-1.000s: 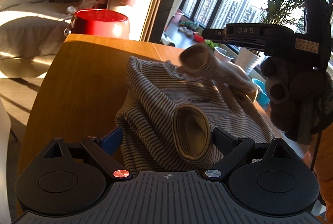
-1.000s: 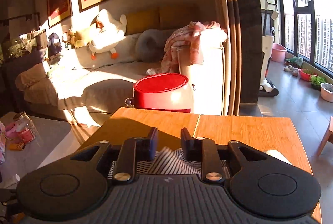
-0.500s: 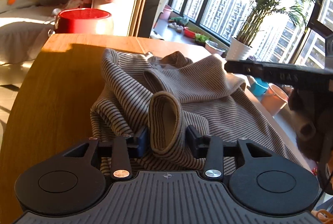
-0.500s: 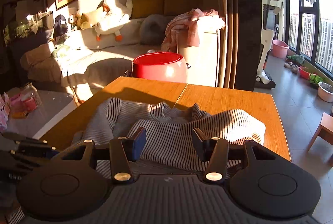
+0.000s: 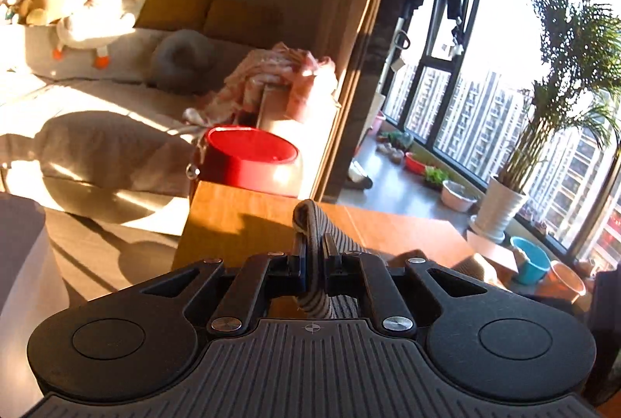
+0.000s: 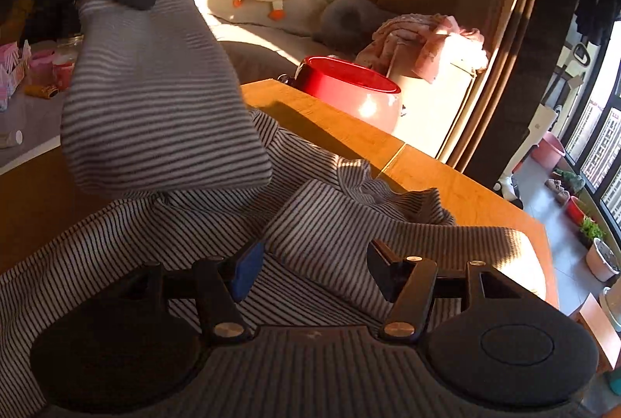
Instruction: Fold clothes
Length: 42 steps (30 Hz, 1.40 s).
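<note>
Here the left gripper (image 5: pixel 313 259) pinches the striped sweater's cuff (image 5: pixel 310 224) aloft, while the right gripper (image 6: pixel 314 264) hangs spread above the striped sweater (image 6: pixel 333 235).

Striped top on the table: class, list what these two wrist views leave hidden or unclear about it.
- Left wrist view: most of the striped top is hidden below the left gripper, shut on its cuff.
- Right wrist view: the top's near edge is covered by the open right gripper; its left side runs off-frame.
- The neckline is lost in bunched folds.

sunlit sofa (image 5: pixel 97 115), tall windows (image 5: pixel 485 123), wooden table (image 6: pixel 446 181)
</note>
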{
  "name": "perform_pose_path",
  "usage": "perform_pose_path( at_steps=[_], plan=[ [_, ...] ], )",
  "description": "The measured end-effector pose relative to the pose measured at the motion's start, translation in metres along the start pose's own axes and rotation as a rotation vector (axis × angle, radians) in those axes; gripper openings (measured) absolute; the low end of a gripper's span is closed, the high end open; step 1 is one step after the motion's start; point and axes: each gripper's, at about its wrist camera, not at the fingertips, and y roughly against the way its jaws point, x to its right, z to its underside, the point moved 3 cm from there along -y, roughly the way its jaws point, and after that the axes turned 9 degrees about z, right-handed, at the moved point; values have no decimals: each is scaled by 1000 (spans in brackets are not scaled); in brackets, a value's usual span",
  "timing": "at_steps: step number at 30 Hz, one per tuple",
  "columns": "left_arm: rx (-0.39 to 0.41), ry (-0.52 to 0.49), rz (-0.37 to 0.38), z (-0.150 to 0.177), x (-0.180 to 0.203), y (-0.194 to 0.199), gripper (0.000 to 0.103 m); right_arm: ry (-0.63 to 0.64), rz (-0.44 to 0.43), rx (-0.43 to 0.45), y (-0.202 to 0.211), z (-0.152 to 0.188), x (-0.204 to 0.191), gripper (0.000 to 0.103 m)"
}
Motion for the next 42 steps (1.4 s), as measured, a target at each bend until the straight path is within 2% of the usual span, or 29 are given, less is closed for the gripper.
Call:
perform_pose_path(
  at_steps=[1, 2, 3, 5, 7, 9, 11, 12, 14, 17, 19, 21, 22, 23, 26, 29, 31, 33, 34, 35, 37, 38, 40, 42],
  plan=[
    [3, 7, -1, -1, -2, 1, 9, 16, -3, -19, -10, -2, -6, 57],
    [5, 14, -1, -2, -4, 2, 9, 30, -8, -37, -19, -4, -12, 30],
    [8, 22, -1, -3, -6, 2, 9, 15, -24, -47, -26, -8, -15, 14],
    [22, 43, -2, -7, -12, 5, 9, -94, -18, -20, -27, -23, -9, 10],
    [42, 63, -5, -12, -18, 8, 9, -271, -85, 33, -21, -41, 6, 10],
    [52, 73, -7, -15, -19, 9, 9, -421, -191, 44, -23, -51, 18, 10],
    [51, 71, 0, -14, -16, 9, 9, -480, -238, 18, -34, -49, 19, 11],
    [50, 69, 5, -14, -15, 9, 9, -498, -284, -9, -40, -44, 18, 17],
    [44, 64, 15, -12, -11, 8, 9, -525, -354, -57, -48, -32, 19, 22],
    [34, 52, 16, -12, -6, 6, 9, -515, -305, -5, -28, -22, 37, 29],
    [28, 45, 17, -12, -3, 4, 9, -501, -205, 68, -6, -17, 61, 29],
    [21, 37, 24, -12, 3, -2, 9, -502, -27, 116, 10, -9, 91, 29],
    [18, 32, 30, -12, 8, -5, 9, -525, 38, 112, 12, -1, 105, 29],
    [13, 25, 38, -13, 14, -9, 9, -564, 55, 78, 10, 10, 119, 29],
    [-7, -3, 59, -15, 37, -24, 9, -605, -50, -158, -19, 51, 130, 33],
    [-29, -43, 81, -20, 67, -43, 9, -569, -62, -68, -6, 68, 120, 38],
    [-45, -44, 130, -23, 89, -56, 10, -567, -79, -35, 2, 72, 118, 44],
    [-58, -46, 182, -23, 108, -66, 19, -582, -53, -6, 12, 74, 125, 44],
    [-63, -50, 207, -22, 117, -69, 27, -589, -32, 6, 18, 76, 130, 44],
    [-68, -57, 220, -19, 123, -71, 39, -599, -9, 17, 23, 77, 135, 44],
    [-82, -66, 223, -12, 128, -74, 52, -651, 51, 27, 34, 81, 153, 44],
    [-91, -66, 213, -8, 126, -76, 53, -686, 67, 29, 38, 84, 162, 44],
    [-110, -66, 191, -1, 121, -78, 55, -767, 36, 23, 44, 88, 177, 44],
    [-129, -66, 169, 6, 116, -81, 59, -826, -55, 4, 47, 89, 181, 49]
  ],
)
